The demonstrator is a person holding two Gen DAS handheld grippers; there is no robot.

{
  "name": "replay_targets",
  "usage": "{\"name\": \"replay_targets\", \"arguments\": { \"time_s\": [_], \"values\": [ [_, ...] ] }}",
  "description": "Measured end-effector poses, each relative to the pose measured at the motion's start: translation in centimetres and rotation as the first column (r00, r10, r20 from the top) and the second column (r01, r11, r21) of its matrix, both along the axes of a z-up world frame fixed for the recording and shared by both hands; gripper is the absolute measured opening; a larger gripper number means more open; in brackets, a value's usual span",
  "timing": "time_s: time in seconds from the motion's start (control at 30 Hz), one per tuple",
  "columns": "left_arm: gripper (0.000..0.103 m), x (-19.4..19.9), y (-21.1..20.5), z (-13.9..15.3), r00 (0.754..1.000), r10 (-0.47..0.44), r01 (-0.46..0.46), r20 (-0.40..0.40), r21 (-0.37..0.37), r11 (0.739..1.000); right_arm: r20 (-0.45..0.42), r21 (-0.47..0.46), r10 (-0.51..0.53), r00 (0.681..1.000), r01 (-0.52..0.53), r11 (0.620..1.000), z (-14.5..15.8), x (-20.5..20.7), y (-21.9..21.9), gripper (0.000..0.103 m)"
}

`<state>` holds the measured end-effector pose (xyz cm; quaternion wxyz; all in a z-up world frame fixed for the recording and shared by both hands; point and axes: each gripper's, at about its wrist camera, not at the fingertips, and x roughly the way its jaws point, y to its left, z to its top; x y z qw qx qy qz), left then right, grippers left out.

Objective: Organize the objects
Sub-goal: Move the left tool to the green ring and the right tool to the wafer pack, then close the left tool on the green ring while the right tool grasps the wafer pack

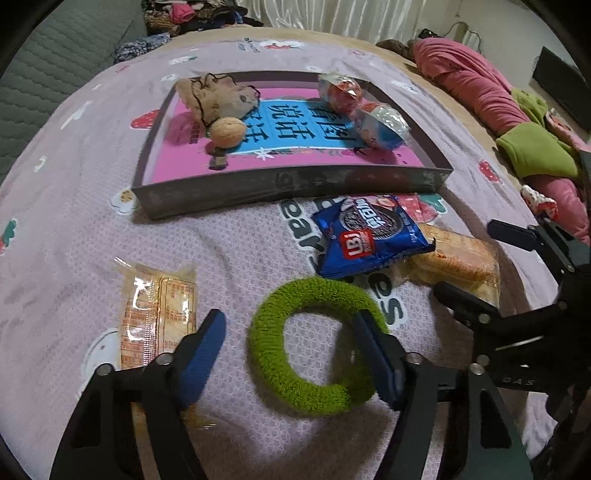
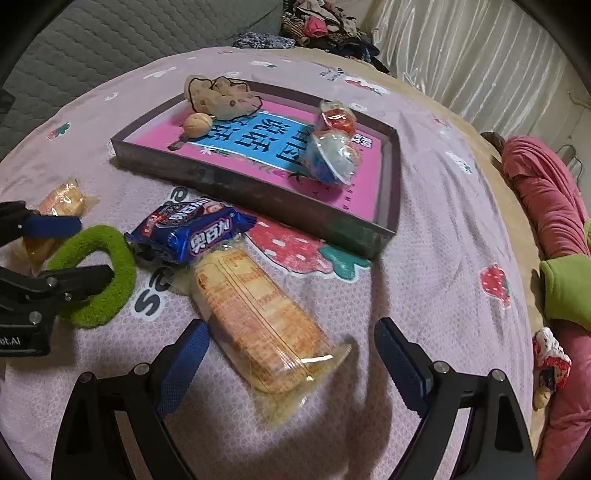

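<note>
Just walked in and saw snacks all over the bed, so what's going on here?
A person is tidying small things into a shallow box on the bedspread, using a claw in each hand. The left claw straddles one side of a fuzzy green ring, not yet gripping it. The right claw hangs open around a clear-wrapped yellow snack. A blue cookie packet and another wrapped snack lie outside the box.

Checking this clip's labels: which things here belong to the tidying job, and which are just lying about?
Job:
- shallow grey tray, already holding a walnut, beige drawstring pouch and two wrapped cups
- fuzzy green ring
- blue biscuit packet
- two clear-wrapped orange wafer packs

Lying about:
- pink and green bedding
- clothes pile
</note>
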<state>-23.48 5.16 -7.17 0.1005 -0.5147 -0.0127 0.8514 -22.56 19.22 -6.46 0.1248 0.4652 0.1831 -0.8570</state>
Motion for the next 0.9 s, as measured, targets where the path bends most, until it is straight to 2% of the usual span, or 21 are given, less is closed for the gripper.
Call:
{"name": "replay_targets", "arguments": {
  "time_s": [0.03, 0.1, 0.2, 0.3, 0.5, 0.57, 0.63, 0.9],
  "values": [
    [0.066, 0.0, 0.1, -0.1, 1.000, -0.003, 0.003, 0.004, -0.001, 1.000, 0.003, -0.003, 0.006, 1.000, -0.006, 1.000, -0.1, -0.1, -0.1, 0.090],
    [0.062, 0.0, 0.2, -0.3, 1.000, -0.010, 0.010, 0.006, 0.001, 1.000, 0.009, -0.020, 0.010, 1.000, -0.010, 1.000, -0.2, -0.2, -0.2, 0.082],
    [0.052, 0.0, 0.2, -0.4, 1.000, -0.016, 0.016, 0.012, 0.007, 1.000, 0.030, -0.057, 0.011, 0.999, -0.010, 0.998, -0.4, -0.3, -0.2, 0.077],
    [0.048, 0.1, 0.3, -0.4, 1.000, -0.022, 0.022, 0.012, 0.008, 1.000, 0.033, -0.066, 0.019, 0.999, -0.017, 0.998, -0.3, -0.2, -0.3, 0.069],
    [0.032, 0.2, 0.7, -0.4, 0.999, -0.044, 0.044, 0.023, 0.013, 0.999, 0.039, -0.056, 0.041, 0.998, -0.038, 0.998, -0.1, 0.3, -0.8, 0.056],
    [0.019, 0.3, 1.0, -0.3, 0.998, -0.060, 0.059, 0.025, 0.022, 0.998, 0.045, -0.071, 0.040, 0.998, -0.037, 0.997, 0.0, 0.4, -0.7, 0.050],
    [0.014, 0.4, 1.1, -0.3, 0.997, -0.069, 0.068, 0.036, 0.038, 0.997, 0.055, -0.088, 0.039, 0.998, -0.034, 0.996, 0.1, 0.5, -0.6, 0.049],
    [0.012, 0.7, 0.5, -0.2, 0.998, -0.056, 0.054, 0.035, 0.070, 0.996, 0.072, -0.156, 0.032, 0.997, -0.021, 0.988, 0.6, 0.9, 0.0, 0.040]
  ]
}}
